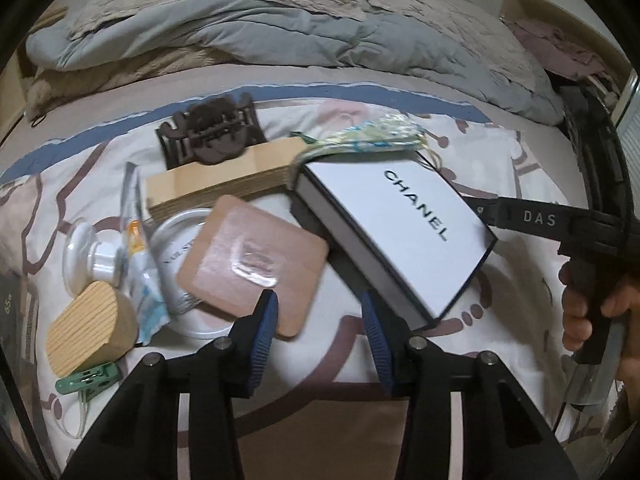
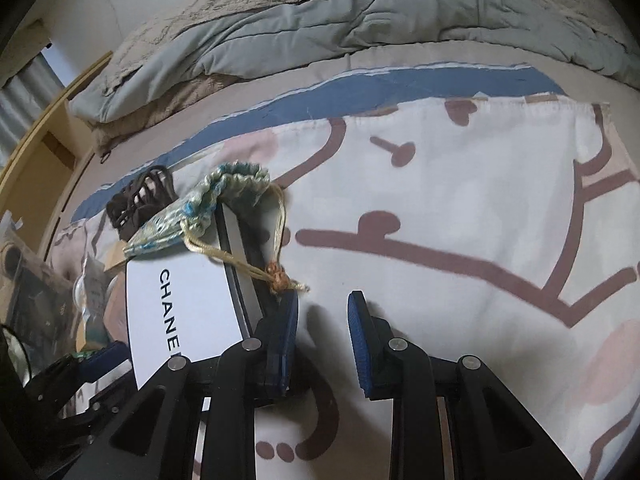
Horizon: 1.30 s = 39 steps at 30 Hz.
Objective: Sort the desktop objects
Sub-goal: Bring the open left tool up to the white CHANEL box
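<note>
The white CHANEL box (image 1: 394, 232) lies on the patterned bedsheet (image 2: 460, 200), a drawstring pouch (image 2: 208, 208) draped over its far end. Your left gripper (image 1: 320, 314) hangs between the box and a pink square pad (image 1: 256, 260), jaws narrowly parted, empty. Your right gripper (image 2: 323, 318) sits just beside the box, jaws slightly apart, gripping nothing.

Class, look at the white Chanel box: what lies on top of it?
A green-blue drawstring pouch drapes over the far end of the Chanel box, its cord trailing down the side. What the pouch holds is hidden.
</note>
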Each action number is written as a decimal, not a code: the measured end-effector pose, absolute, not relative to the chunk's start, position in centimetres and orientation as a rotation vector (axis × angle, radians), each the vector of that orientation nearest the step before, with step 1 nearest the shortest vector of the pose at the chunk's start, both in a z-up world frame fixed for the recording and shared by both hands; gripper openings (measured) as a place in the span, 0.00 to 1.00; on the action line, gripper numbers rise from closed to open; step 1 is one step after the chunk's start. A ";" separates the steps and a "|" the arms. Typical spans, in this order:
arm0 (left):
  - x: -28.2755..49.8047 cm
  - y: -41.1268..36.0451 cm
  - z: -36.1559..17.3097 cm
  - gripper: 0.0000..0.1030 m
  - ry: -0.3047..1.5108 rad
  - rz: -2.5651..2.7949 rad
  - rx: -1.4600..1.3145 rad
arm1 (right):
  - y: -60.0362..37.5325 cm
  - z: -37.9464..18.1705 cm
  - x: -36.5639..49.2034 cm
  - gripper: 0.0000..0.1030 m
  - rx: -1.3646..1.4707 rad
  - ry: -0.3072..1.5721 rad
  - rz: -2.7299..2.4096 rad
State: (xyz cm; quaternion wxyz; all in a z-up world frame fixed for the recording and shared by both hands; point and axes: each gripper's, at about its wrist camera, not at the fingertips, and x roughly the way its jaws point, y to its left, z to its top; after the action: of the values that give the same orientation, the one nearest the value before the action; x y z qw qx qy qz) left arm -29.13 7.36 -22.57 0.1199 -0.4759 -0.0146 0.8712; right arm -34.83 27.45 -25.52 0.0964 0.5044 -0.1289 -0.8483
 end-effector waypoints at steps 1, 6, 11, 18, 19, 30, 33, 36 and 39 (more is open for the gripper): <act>-29.1 7.5 -22.7 0.39 -0.028 2.552 -1.391 | 27.4 -25.5 -34.6 0.27 1.498 -0.382 -2.490; -28.5 7.4 -22.9 0.27 -0.018 2.522 -1.404 | 26.8 -25.3 -33.0 0.27 1.508 -0.312 -2.454; -26.6 7.9 -23.1 0.16 0.027 2.474 -1.430 | 26.2 -25.3 -30.5 0.19 1.523 -0.271 -2.396; -23.9 8.6 -23.0 0.12 0.074 2.429 -1.443 | 26.2 -24.9 -27.2 0.18 1.541 -0.224 -2.387; -23.5 8.6 -23.0 0.12 0.070 2.418 -1.448 | 26.4 -24.8 -26.8 0.18 1.544 -0.221 -2.385; -18.4 8.6 -22.4 0.12 0.076 2.276 -1.461 | 26.8 -24.4 -20.6 0.18 1.593 -0.187 -2.320; -16.8 9.1 -22.3 0.12 0.112 2.240 -1.456 | 27.1 -24.2 -19.0 0.18 1.606 -0.184 -2.308; -15.5 9.5 -22.2 0.12 0.145 2.196 -1.449 | 27.4 -24.0 -17.5 0.18 1.618 -0.186 -2.297; -14.2 9.5 -22.4 0.12 0.141 2.137 -1.449 | 27.8 -24.1 -16.1 0.17 1.630 -0.206 -2.276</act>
State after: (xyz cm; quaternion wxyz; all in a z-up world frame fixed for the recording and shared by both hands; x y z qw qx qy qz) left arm -14.20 9.47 -22.37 0.2745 -0.5388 0.0524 0.7948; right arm -16.14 27.79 -24.10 0.1664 0.5727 -0.0724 -0.7994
